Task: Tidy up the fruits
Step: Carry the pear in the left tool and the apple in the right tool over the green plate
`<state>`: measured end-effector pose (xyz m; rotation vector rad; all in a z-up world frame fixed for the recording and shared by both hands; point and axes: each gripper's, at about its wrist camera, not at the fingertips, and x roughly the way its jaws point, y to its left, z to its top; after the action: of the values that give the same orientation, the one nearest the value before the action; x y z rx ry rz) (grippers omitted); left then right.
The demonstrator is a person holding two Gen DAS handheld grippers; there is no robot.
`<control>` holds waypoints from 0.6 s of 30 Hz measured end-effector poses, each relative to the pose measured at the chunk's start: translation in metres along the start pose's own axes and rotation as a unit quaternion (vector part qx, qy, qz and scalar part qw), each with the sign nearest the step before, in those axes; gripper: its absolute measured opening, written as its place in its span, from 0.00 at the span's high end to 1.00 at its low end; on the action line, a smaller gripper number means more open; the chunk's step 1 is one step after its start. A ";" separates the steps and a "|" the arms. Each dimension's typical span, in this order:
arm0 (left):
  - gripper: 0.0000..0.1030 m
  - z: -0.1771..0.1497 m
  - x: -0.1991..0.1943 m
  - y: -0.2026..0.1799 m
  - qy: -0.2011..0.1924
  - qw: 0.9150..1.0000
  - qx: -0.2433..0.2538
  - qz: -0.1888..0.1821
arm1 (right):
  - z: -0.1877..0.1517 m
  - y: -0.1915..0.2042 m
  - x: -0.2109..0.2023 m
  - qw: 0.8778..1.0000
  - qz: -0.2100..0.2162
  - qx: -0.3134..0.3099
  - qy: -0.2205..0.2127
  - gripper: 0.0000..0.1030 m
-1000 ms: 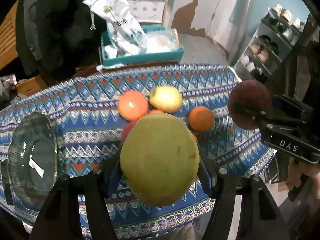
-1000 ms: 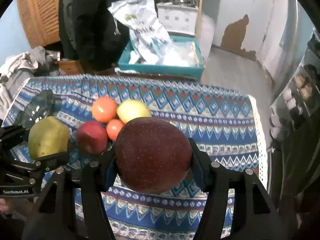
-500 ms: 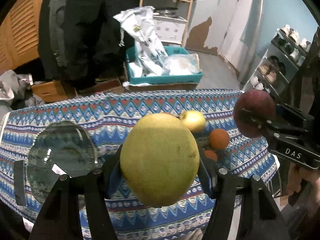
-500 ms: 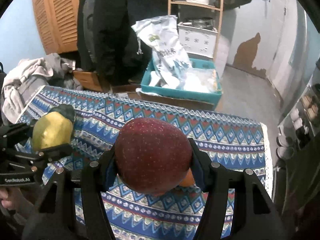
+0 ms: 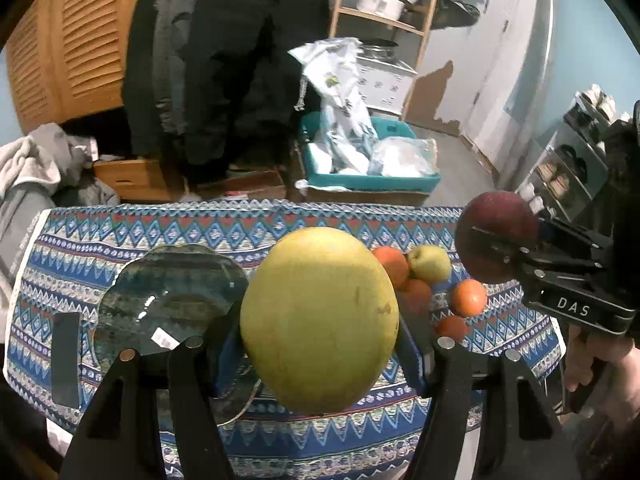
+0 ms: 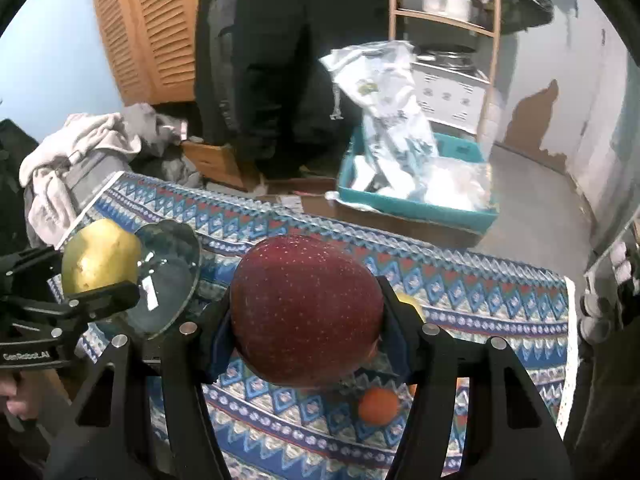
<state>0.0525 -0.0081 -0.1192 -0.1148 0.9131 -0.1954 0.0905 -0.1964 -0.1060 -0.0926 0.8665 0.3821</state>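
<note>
Gripping a smooth yellow-green pear (image 5: 320,328) and speckled red apple (image 6: 306,310).

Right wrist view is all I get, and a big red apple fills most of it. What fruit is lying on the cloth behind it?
Observer: The left wrist view shows a yellow-green apple on the tablecloth, past your red apple.
Operator: I can only see one orange. Are there more?
Observer: Yes, several orange fruits are bunched close around that apple.
Operator: Is there anything beside the glass bowl? A gripper blocks that side for me.
Observer: A dark flat rectangle lies on the cloth just left of the bowl. I cannot tell what it is.
</note>
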 end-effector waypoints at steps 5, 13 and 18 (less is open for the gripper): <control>0.35 -0.001 -0.004 0.023 -0.007 1.000 -0.013 0.015 | 0.012 0.022 0.015 1.000 0.024 -0.009 0.005 0.40; 0.35 -0.007 0.000 0.064 -0.003 0.998 -0.041 0.039 | 0.029 0.059 0.044 0.998 0.055 -0.031 0.018 0.40; 0.35 -0.014 0.007 0.092 0.005 0.997 -0.060 0.054 | 0.036 0.085 0.067 0.996 0.077 -0.043 0.032 0.40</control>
<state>0.0563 0.0798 -0.1502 -0.1754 0.9381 -0.0403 0.1248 -0.0899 -0.1278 -0.1188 0.9227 0.5638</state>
